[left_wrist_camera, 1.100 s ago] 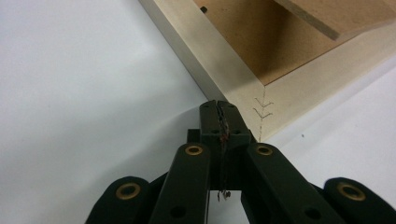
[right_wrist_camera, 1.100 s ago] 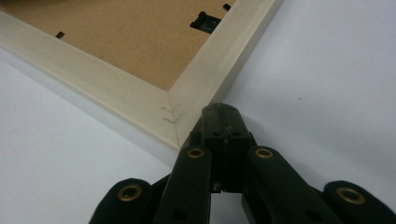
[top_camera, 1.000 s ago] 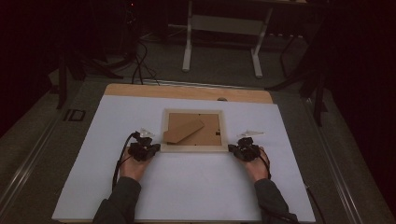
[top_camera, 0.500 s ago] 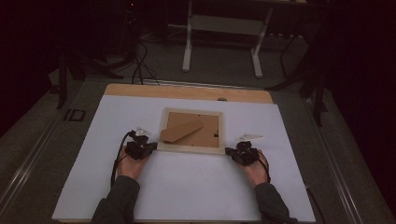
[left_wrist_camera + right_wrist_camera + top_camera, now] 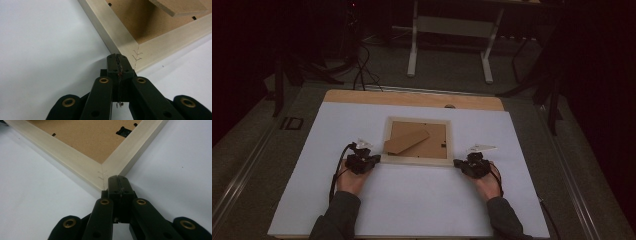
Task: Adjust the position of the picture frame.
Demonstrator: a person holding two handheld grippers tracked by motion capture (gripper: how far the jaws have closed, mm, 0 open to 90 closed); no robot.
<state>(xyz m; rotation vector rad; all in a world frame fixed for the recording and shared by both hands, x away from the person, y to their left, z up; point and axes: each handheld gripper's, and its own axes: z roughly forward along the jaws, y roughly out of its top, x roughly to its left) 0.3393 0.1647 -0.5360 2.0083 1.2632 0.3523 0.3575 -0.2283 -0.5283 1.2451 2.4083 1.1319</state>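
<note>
A pale wooden picture frame [image 5: 417, 160] lies face down in the middle of the white table top, its brown backing board [image 5: 432, 142] up and its stand flap [image 5: 406, 141] lifted. My left gripper [image 5: 371, 160] is shut, with nothing between its jaws. Its tip sits right at the frame's near-left corner [image 5: 140, 51], as the left gripper view [image 5: 117, 57] shows. My right gripper [image 5: 458, 164] is also shut and empty. Its tip sits at the near-right corner [image 5: 101, 173], seen close in the right gripper view [image 5: 117, 178]. Whether either tip touches the wood I cannot tell.
The white sheet [image 5: 412, 200] covers a wooden table whose bare strip [image 5: 412, 98] shows at the far edge. A small black turn clip [image 5: 123, 130] sits on the backing. Behind the table stand a desk's white legs [image 5: 413, 45] and floor cables [image 5: 362, 65].
The right gripper has drifted slightly toward the near edge. The left gripper has stayed at its corner. Both stay shut.
</note>
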